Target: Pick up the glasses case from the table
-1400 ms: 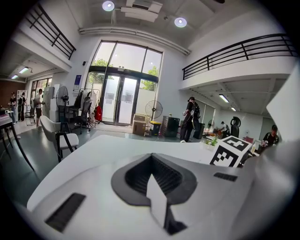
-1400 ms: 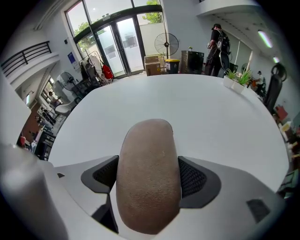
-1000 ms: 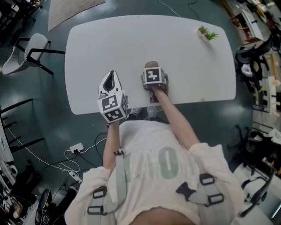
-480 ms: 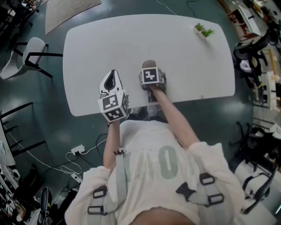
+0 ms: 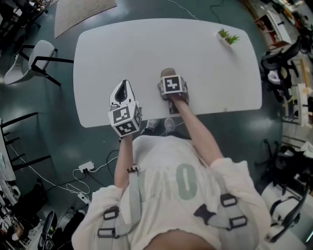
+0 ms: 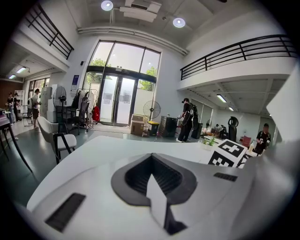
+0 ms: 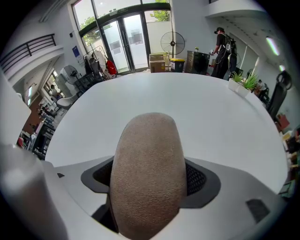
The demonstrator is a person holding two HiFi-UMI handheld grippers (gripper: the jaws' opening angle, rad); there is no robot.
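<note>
The glasses case is a tan, felt-covered oval. It sticks out forward between the jaws of my right gripper, which is shut on it. In the head view the glasses case shows just past the right gripper, over the near middle of the white table. Whether it rests on the top or hangs just above it I cannot tell. My left gripper hovers at the table's near edge, left of the case, its jaws closed to a point with nothing in them; it appears as the left gripper in its own view.
A small potted plant stands at the table's far right corner. A white chair is on the floor to the left, a rug beyond it. Cables and a power strip lie by the person's feet. Shelving crowds the right side.
</note>
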